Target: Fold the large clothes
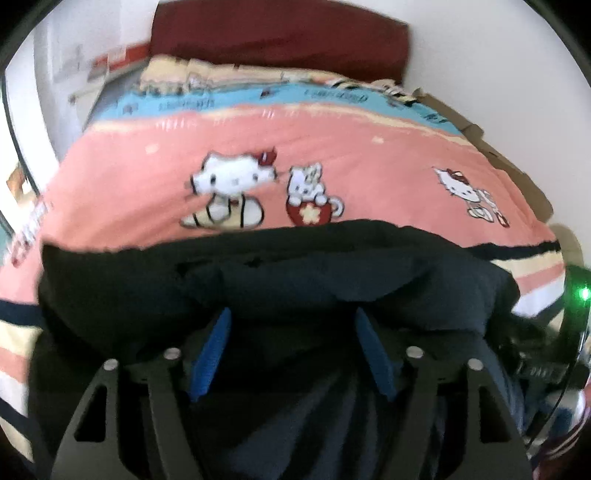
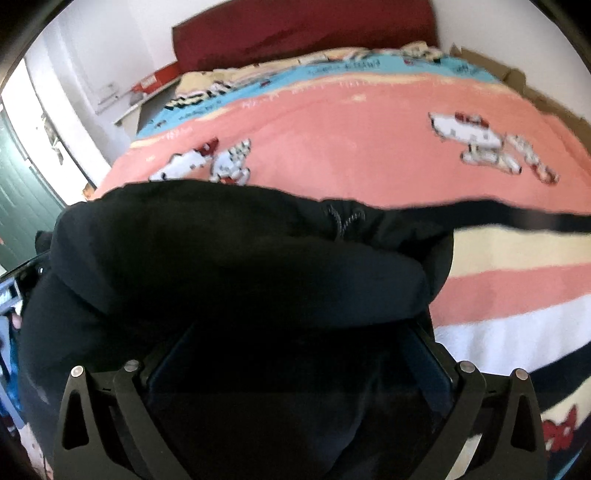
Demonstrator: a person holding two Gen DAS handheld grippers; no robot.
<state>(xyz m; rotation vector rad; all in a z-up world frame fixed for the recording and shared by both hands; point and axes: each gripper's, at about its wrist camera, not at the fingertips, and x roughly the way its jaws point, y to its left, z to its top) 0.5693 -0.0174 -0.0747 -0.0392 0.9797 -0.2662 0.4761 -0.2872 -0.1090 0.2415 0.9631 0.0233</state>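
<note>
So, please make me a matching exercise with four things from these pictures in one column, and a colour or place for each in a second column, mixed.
Things:
1. garment
2. headboard
3. finger pads of the left gripper
4. cat in a cup

Colour or place:
a. blue
b. printed on the pink blanket
c. black, draped over both grippers
d. dark red, at the far end of the bed

Pairs: 1-c, 2-d, 3-a, 4-b
</note>
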